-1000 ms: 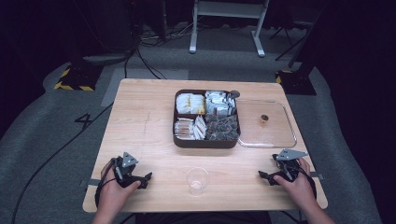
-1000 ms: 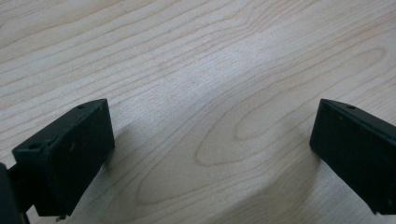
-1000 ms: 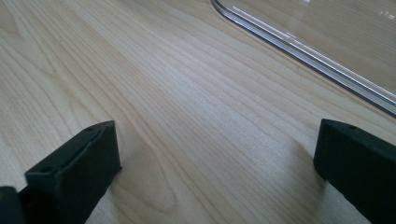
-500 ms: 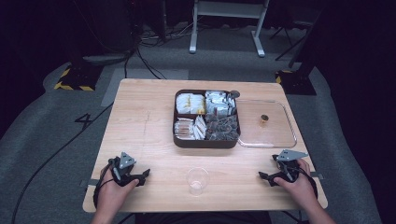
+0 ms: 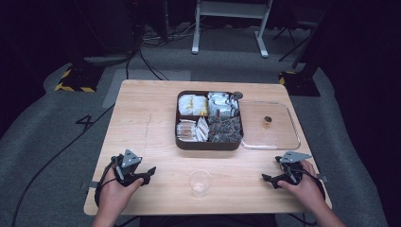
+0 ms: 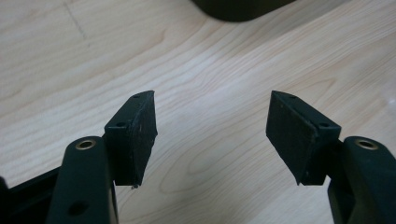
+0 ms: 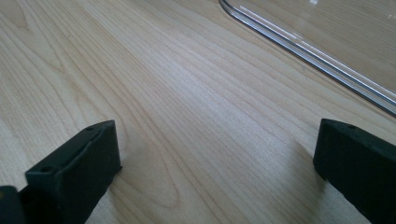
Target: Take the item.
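Clear plastic cup (image 5: pixel 199 182) is set between left gripper (image 5: pixel 142 173) and right gripper (image 5: pixel 270 178), slightly nearer the left; both jaws are spread, nothing held

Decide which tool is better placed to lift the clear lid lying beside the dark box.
Probably the right tool. It sits open just below the clear lid, whose rim lies ahead of its jaws. The left tool rests across the table, beyond the cup.

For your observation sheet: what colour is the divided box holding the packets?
Dark brown, almost black; the divided box shows best in the high view.
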A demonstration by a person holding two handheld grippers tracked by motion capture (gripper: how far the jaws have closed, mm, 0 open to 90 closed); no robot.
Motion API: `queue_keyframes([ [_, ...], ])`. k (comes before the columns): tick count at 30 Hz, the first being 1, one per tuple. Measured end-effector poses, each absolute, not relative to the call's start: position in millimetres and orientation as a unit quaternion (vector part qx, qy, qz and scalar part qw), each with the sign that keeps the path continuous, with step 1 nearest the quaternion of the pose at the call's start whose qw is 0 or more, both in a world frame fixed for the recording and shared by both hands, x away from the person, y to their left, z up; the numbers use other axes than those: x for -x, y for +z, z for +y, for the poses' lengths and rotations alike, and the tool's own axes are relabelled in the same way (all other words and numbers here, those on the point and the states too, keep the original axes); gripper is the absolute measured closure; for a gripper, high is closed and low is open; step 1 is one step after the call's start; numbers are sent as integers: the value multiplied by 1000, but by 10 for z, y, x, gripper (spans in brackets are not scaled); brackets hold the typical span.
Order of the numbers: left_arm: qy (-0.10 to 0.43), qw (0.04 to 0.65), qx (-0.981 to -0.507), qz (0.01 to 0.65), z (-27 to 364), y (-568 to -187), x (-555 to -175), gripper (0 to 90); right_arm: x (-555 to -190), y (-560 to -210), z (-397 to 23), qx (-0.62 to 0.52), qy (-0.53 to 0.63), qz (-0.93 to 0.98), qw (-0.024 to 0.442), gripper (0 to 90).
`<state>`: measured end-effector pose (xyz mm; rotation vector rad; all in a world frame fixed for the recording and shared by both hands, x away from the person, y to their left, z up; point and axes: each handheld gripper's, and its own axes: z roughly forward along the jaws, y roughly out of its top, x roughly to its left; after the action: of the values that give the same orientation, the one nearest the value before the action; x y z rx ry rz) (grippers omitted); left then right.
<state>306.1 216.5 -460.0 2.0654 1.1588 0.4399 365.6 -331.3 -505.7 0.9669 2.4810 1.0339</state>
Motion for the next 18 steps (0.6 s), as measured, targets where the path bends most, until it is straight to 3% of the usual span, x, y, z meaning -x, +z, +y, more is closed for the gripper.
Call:
queue_keyframes([
  [6,153,399,-795,430,2035,-4343,-3040,335,-3658,-5057,-3313,-334,358,860,142,5],
  [18,167,406,-790,427,1916,-4103,-3080,331,-3646,-5056,-3313,-336,358,859,143,8],
])
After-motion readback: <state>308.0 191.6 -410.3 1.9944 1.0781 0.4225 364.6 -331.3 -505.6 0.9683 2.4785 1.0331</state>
